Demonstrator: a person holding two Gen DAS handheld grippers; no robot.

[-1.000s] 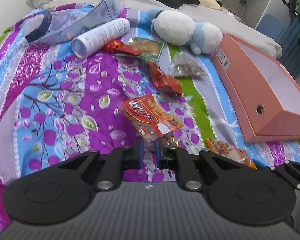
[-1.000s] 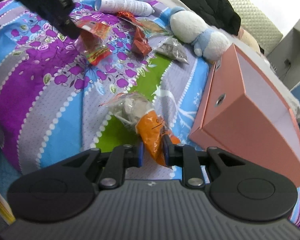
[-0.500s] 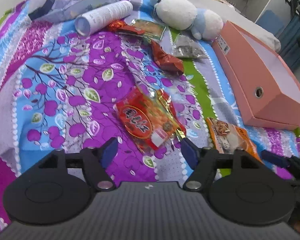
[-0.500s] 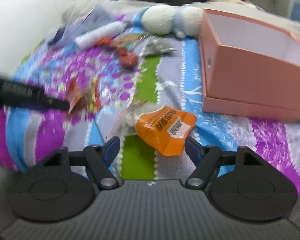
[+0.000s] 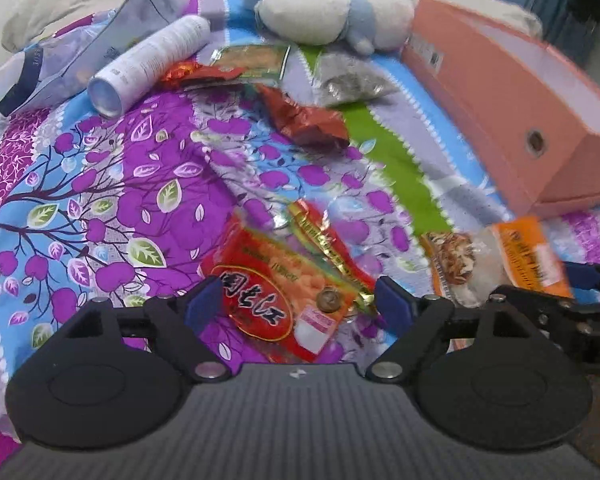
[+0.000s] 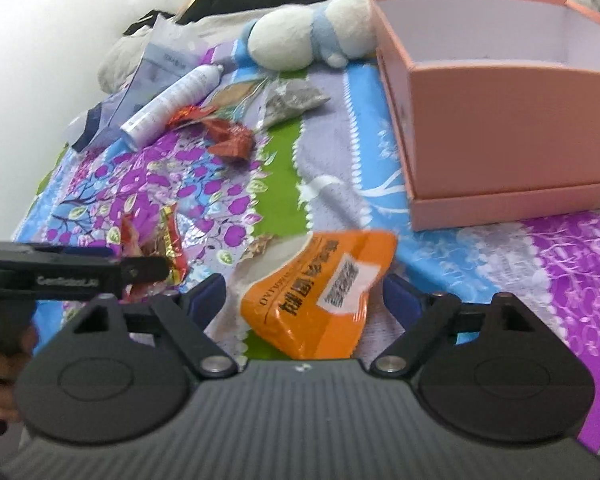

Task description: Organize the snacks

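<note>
A: Where do the snacks lie?

B: The red crinkly snack packet with the dark oval label (image 5: pixel 276 292) lies flat on the purple-flowered bedspread (image 5: pixel 100 184), between the spread blue pads of the left tongs (image 5: pixel 300 304), which have just been opening and do not press on it. The orange plastic snack pouch with the white barcode label (image 6: pixel 320 284) lies on the same bedspread between the pads of the right tongs (image 6: pixel 304 296), also just opened wide and clear of the pouch.

A: And farther out?

B: Beyond the red packet lie a dark red foil wrapper (image 5: pixel 304 118), a clear bag of grey seeds (image 5: pixel 348 82), a green-edged flat packet (image 5: pixel 252 60) and a small red-orange wrapper (image 5: pixel 188 74). The open-topped pink cardboard box (image 6: pixel 500 120) sits just beyond the orange pouch, apart from it.

A: Anything else on the bed?

B: A white cylindrical tube (image 5: pixel 148 66) on its side, a white-and-blue plush toy (image 5: pixel 324 12) near the box's far end, and a pale plastic bag (image 5: pixel 100 48) at the far left.
</note>
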